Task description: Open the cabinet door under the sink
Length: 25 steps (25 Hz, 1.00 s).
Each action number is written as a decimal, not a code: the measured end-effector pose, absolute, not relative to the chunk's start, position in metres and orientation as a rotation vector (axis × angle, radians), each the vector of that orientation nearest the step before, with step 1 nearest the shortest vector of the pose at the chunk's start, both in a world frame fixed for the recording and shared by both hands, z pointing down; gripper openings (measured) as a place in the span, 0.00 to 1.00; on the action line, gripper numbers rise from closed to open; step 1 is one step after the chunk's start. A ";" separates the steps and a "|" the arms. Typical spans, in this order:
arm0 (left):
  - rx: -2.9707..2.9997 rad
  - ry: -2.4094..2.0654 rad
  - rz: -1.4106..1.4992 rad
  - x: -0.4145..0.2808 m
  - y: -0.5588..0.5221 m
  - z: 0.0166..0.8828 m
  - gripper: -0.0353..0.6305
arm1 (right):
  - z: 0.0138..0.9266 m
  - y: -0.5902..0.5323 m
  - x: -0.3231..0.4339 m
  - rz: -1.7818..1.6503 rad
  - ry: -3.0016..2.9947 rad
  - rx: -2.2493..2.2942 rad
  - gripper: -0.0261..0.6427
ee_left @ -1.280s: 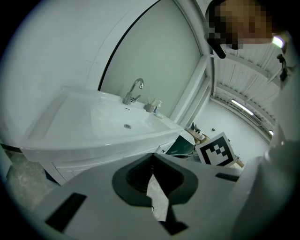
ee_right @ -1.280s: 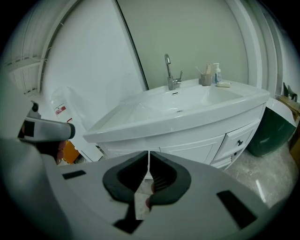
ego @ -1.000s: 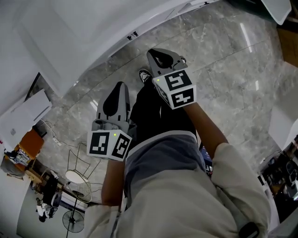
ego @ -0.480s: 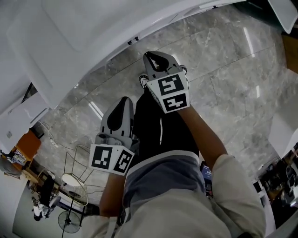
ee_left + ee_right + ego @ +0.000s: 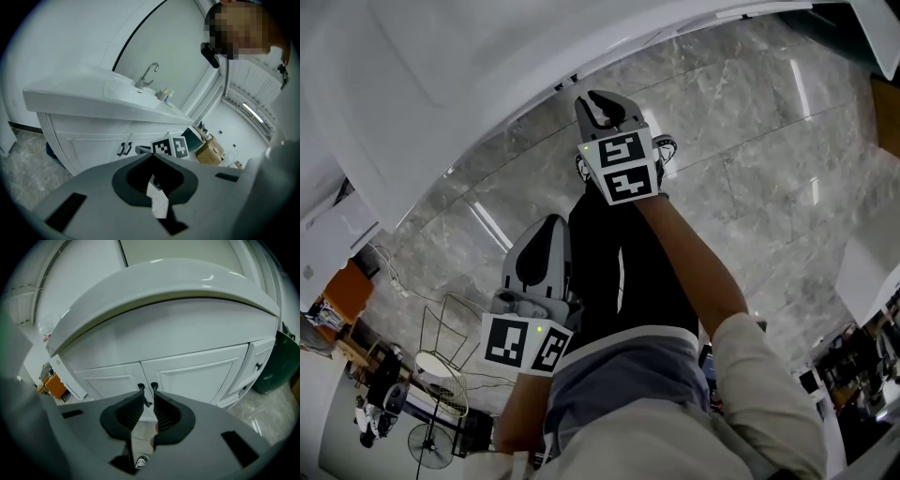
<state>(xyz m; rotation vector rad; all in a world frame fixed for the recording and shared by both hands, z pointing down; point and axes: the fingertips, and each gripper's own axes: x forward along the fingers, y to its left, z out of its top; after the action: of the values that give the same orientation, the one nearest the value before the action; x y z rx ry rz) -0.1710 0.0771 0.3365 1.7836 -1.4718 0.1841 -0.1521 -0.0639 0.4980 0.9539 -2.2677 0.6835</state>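
The white sink cabinet (image 5: 201, 373) fills the right gripper view, with two doors that meet in the middle under the curved basin rim (image 5: 159, 291). Two small black handles (image 5: 142, 388) stand side by side at that seam. My right gripper (image 5: 148, 397) points straight at them, a short way off, its jaws open by a narrow gap with nothing between. In the head view the right gripper (image 5: 602, 101) reaches out to the cabinet front. The left gripper (image 5: 546, 227) hangs back beside my leg, shut and empty. From the left gripper (image 5: 151, 157) view I see the tap (image 5: 149, 75) and the handles (image 5: 124, 149).
Grey marble floor (image 5: 750, 141) lies in front of the cabinet. A dark green bin (image 5: 280, 364) stands at the cabinet's right end. A wire fan (image 5: 441, 370) and clutter sit at the lower left. My shoe (image 5: 661, 150) is close to the cabinet base.
The right gripper has moved forward and a little left, closer to the cabinet front. The left gripper has drawn back slightly toward my body.
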 end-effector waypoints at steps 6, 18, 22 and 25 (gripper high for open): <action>1.756 -1.473 0.189 -0.177 0.082 0.350 0.05 | 0.529 -0.082 -0.164 0.635 -2.234 0.936 0.17; 1.738 -1.497 0.202 -0.190 0.073 0.358 0.05 | 0.575 -0.098 -0.181 0.609 -2.166 0.887 0.18; 1.744 -1.500 0.208 -0.194 0.070 0.360 0.05 | 0.584 -0.102 -0.185 0.605 -2.151 0.886 0.18; 1.726 -1.505 0.207 -0.198 0.072 0.366 0.05 | 0.585 -0.107 -0.189 0.609 -2.148 0.922 0.18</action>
<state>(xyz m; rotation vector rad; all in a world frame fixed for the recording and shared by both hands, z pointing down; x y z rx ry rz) -0.1977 0.0721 0.3659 1.7263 -1.5052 0.2072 -0.1886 -0.1066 0.5845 0.9216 -2.1484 0.6092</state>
